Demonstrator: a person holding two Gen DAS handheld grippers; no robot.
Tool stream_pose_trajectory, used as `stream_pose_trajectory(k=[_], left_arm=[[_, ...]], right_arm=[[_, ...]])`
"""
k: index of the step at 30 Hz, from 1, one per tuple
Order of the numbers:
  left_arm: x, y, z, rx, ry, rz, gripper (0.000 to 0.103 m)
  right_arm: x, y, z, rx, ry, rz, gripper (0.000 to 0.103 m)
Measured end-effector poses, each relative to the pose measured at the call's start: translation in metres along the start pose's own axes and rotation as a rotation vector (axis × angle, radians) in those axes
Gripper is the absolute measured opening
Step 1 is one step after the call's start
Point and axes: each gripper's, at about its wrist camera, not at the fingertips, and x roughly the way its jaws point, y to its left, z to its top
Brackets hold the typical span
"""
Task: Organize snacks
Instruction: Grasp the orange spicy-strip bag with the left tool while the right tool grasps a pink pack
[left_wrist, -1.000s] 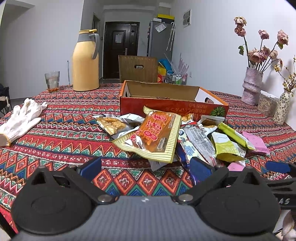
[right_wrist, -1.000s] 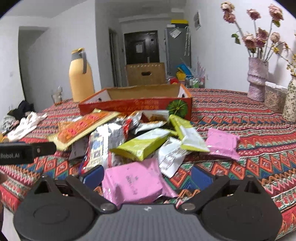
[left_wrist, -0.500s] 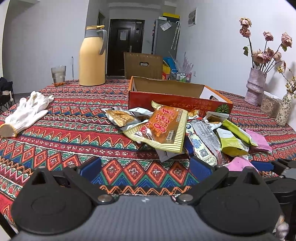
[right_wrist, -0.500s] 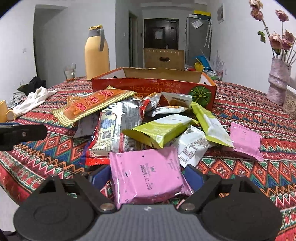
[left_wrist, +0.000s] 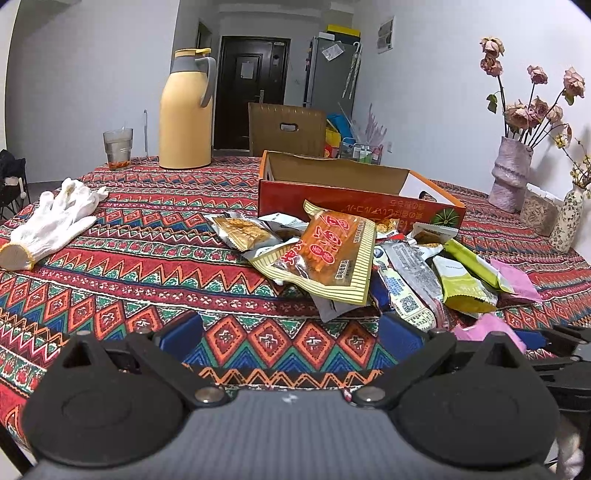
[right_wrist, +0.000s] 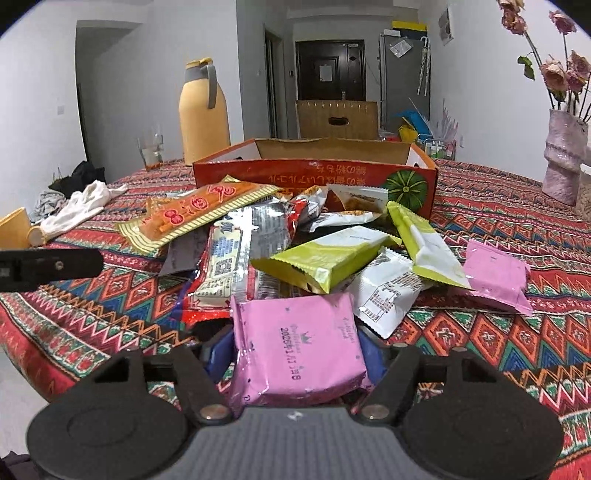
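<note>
A pile of snack packets lies on the patterned tablecloth in front of an open red cardboard box (left_wrist: 354, 206) (right_wrist: 314, 173). A large orange packet (left_wrist: 328, 254) (right_wrist: 199, 216) lies on top at the pile's left. My right gripper (right_wrist: 295, 354) is shut on a pink packet (right_wrist: 299, 350) at the pile's near edge; the packet fills the gap between the blue pads. Green packets (right_wrist: 325, 258) and a second pink packet (right_wrist: 495, 277) lie beyond it. My left gripper (left_wrist: 290, 334) is open and empty above the cloth, short of the pile.
A yellow thermos jug (left_wrist: 186, 114), a glass (left_wrist: 118, 147) and a white glove (left_wrist: 55, 221) are at the back left. Vases with dried flowers (left_wrist: 511, 177) stand at the right. My right gripper shows at the right edge of the left wrist view (left_wrist: 546, 339).
My right gripper has closed its pads in on the pink packet and now grips it. My left gripper has drawn back and to the left, away from the pile, staying open.
</note>
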Motion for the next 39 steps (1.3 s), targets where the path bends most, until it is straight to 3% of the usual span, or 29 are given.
stream_pose_trajectory(k=[13, 20, 27, 32, 38, 39], left_arm=[[0.023, -0.009, 0.030, 0.040, 0.030, -0.003, 0.103], [0.065, -0.022, 0.060, 0.112, 0.093, -0.021, 0.103], [0.111, -0.039, 0.069, 0.207, 0.226, -0.052, 0.103], [0.124, -0.032, 0.070, 0.175, 0.248, -0.091, 0.103], [0.125, -0.021, 0.071, 0.129, 0.253, -0.153, 0.082], [0.123, -0.020, 0.071, 0.126, 0.248, -0.170, 0.073]], right_arm=[[-0.036, -0.016, 0.013, 0.027, -0.112, -0.077, 0.067], [-0.023, -0.036, 0.029, 0.069, -0.139, -0.120, 0.068], [-0.003, -0.054, 0.041, 0.095, -0.137, -0.136, 0.068], [0.009, -0.064, 0.045, 0.112, -0.131, -0.136, 0.068], [0.019, -0.068, 0.047, 0.120, -0.119, -0.124, 0.068], [0.020, -0.069, 0.047, 0.122, -0.118, -0.122, 0.068]])
